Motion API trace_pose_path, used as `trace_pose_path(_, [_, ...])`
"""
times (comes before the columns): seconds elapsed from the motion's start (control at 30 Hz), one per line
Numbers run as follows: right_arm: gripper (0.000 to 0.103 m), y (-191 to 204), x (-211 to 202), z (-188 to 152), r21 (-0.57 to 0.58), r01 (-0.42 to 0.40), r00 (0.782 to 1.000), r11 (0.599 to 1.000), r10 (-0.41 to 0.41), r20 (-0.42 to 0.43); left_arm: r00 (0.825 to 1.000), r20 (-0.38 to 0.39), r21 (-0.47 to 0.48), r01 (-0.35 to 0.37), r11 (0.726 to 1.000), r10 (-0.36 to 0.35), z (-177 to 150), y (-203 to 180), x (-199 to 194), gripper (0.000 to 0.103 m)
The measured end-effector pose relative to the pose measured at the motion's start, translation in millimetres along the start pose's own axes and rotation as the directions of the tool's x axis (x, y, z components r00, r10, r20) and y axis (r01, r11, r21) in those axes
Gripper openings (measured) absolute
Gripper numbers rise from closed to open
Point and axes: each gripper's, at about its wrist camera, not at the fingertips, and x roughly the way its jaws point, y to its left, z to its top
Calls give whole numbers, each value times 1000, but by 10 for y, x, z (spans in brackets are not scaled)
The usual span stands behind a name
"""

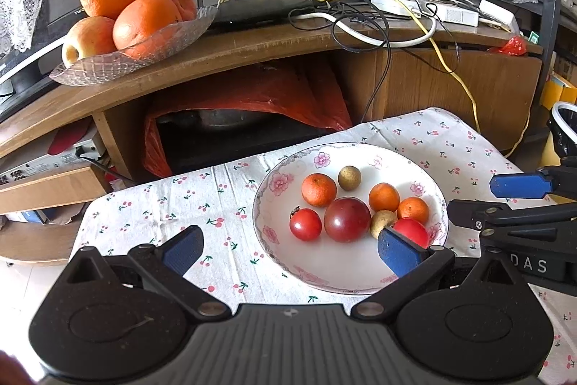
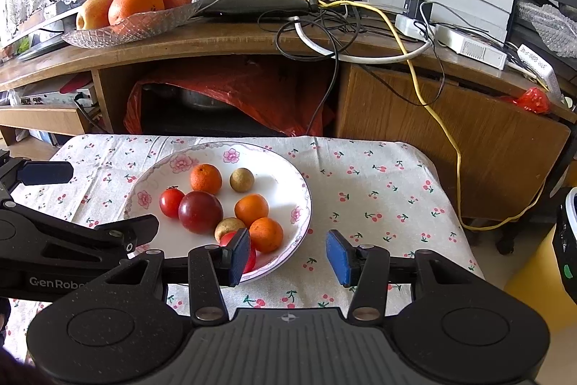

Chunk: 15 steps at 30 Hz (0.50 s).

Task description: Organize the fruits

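Observation:
A white floral plate (image 1: 346, 273) sits on a cherry-print cloth and holds small fruit. These are three small oranges (image 1: 319, 189), a dark plum (image 1: 347, 219), two red tomatoes (image 1: 305, 224) and two brownish round fruits (image 1: 349, 177). My left gripper (image 1: 292, 251) is open wide at the plate's near-left side, its right finger in front of one tomato. My right gripper (image 2: 288, 257) is open and holds nothing. Its left pad covers the near tomato (image 2: 225, 239) and its right pad is over the cloth beyond the plate (image 2: 274, 183). A glass dish (image 2: 133, 27) on the cabinet holds large oranges and apples.
Behind the table stands a wooden cabinet (image 2: 432, 110) with a router (image 2: 252, 6), tangled cables and white boxes. A red bag (image 2: 252, 96) fills the shelf below. A bin (image 2: 568, 240) stands at the right. In the left wrist view the right gripper's fingers (image 1: 519, 186) reach in.

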Motion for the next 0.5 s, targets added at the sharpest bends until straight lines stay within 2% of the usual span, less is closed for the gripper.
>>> trace_pose_path(0.37, [43,75,-164,-26,-8,-12,1000,1000,12,14,1000,9,-14,-17,1000,18,-48,43,-164,103])
trace_pose_path(0.5, [46,81,-202,-38,-3,-10,1000,1000,10,17,1000,15,-17,-21,1000,21,-59,44,-207,103])
